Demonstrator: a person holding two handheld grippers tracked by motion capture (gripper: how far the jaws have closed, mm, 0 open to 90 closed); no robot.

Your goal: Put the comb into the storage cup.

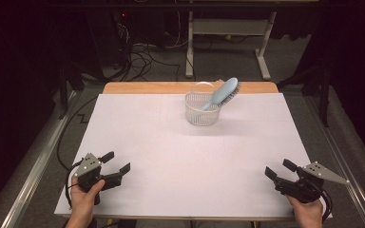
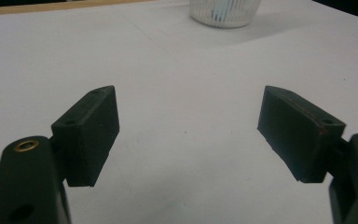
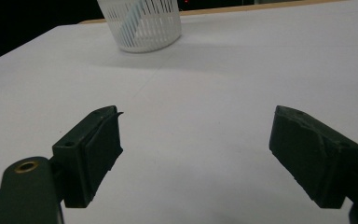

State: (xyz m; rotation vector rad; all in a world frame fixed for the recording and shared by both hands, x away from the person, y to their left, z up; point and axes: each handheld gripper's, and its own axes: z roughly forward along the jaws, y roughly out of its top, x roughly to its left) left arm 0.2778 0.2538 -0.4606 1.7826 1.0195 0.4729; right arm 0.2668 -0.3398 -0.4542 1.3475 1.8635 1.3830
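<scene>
— Where do the two grippers stand?

— The left gripper (image 1: pixel 115 162) sits at the near left corner of the table (image 1: pixel 138 142), held in the person's left hand (image 1: pixel 83 199). Its jaws are spread wide with nothing between them; its own view shows bare white surface in the gap. The right gripper (image 1: pixel 277 169) sits at the near right corner, in the right hand (image 1: pixel 306 209), jaws likewise spread and empty.

— And what lies beyond them?

— Well apart from both, toward the far edge and a little right of the middle, stands a white slatted basket (image 1: pixel 202 114), upright. A pale blue hairbrush (image 1: pixel 223 93) leans in it, handle down inside, bristled head sticking out over the rim toward the right. In the right gripper view the basket (image 3: pixel 142 28) shows at the upper left, the blue handle visible through its slats.
</scene>
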